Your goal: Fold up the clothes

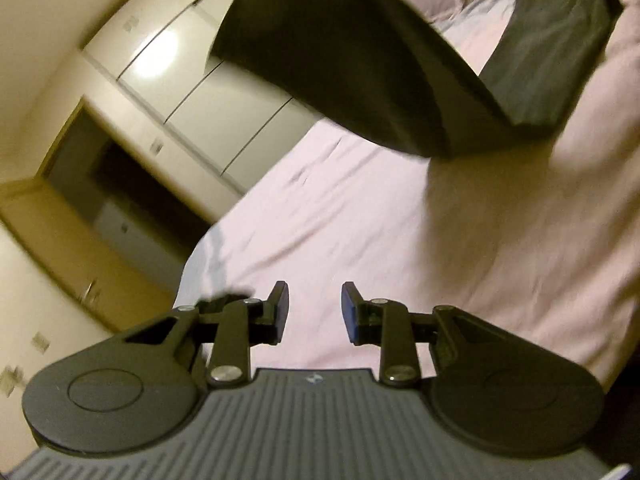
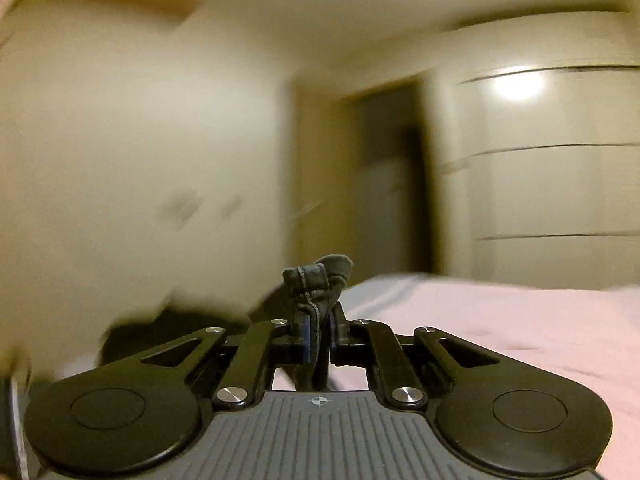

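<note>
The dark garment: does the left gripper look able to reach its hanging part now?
Probably yes. The left gripper is open and holds nothing, and only bare pink sheet lies between it and the dark garment, which the right gripper holds lifted.

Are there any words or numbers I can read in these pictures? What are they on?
No readable words or numbers anywhere.
Small round crosshair mark, no letters: on the grey ribbed plate behind the right claw, which is shut on dark cloth.
The same mark behind the open left claw: too blurred to read.
Small patches on the walls: too blurred to tell.
</note>
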